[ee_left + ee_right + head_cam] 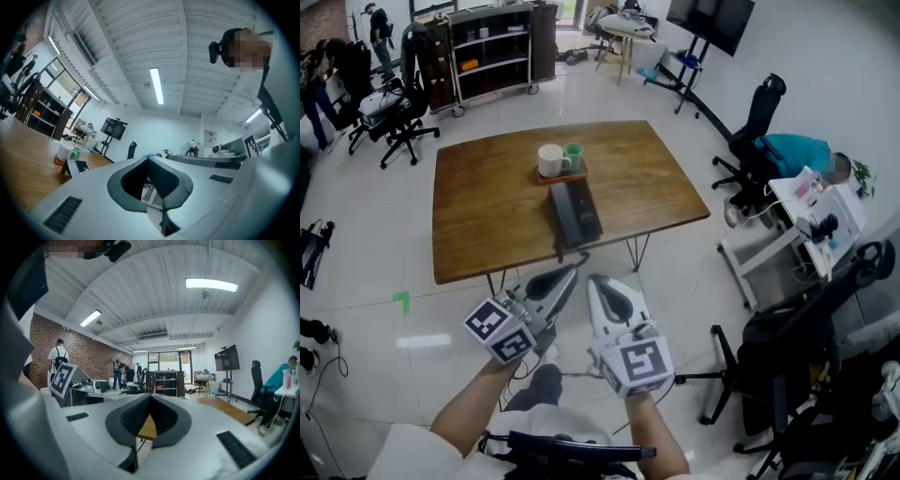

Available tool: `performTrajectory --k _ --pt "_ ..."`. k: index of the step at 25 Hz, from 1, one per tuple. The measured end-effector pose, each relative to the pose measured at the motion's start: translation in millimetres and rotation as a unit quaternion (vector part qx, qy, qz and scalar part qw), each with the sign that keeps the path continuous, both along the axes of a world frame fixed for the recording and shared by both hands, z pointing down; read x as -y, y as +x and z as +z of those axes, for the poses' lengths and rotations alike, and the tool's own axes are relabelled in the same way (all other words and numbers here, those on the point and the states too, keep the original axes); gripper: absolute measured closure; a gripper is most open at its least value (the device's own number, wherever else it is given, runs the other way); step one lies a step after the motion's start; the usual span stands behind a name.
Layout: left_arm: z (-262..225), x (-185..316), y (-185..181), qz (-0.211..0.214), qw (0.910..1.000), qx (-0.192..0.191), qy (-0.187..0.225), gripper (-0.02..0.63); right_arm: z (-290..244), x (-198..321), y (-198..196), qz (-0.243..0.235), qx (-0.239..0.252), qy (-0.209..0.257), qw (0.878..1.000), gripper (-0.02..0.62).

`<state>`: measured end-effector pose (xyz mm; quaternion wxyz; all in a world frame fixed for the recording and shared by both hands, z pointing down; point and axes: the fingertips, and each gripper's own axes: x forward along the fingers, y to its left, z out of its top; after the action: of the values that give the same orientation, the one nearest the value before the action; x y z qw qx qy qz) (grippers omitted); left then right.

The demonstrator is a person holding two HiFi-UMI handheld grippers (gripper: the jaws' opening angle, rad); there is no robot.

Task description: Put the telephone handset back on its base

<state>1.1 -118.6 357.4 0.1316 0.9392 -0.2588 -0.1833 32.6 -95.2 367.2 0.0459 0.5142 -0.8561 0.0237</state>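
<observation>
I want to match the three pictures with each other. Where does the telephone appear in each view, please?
Head view: the telephone lies on the table, near the picture's centre, just below the cups.
Left gripper view: small, low at the left, just below and right of the cups.
Right gripper view: not in it.
Shared landmark: the black screen on its stand shows in all three.

telephone [576, 214] on table [487, 211], mugs [551, 160] just behind

Black handset [559, 220] lies along the left of its dark base [583, 212] — flat on the table [487, 216].
</observation>
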Motion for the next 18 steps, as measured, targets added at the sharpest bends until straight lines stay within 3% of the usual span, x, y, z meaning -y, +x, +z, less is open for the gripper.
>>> performTrajectory --k 3,10,18 --pt "-2 -36 0 -0.021 0.9994 0.023 0.016 0.601 -1 -34 1 0.007 0.002 0.002 1.0 0.591" --pt "-14 -122 -6 -0.039 0.9978 0.034 0.041 0.601 -7 -112 -2 0.02 0.004 0.022 1.0 0.591" --pt "-37 -197 -17 -0.075 0.9903 0.064 0.098 0.601 -11 -175 -12 0.016 0.005 0.037 0.999 0.592"
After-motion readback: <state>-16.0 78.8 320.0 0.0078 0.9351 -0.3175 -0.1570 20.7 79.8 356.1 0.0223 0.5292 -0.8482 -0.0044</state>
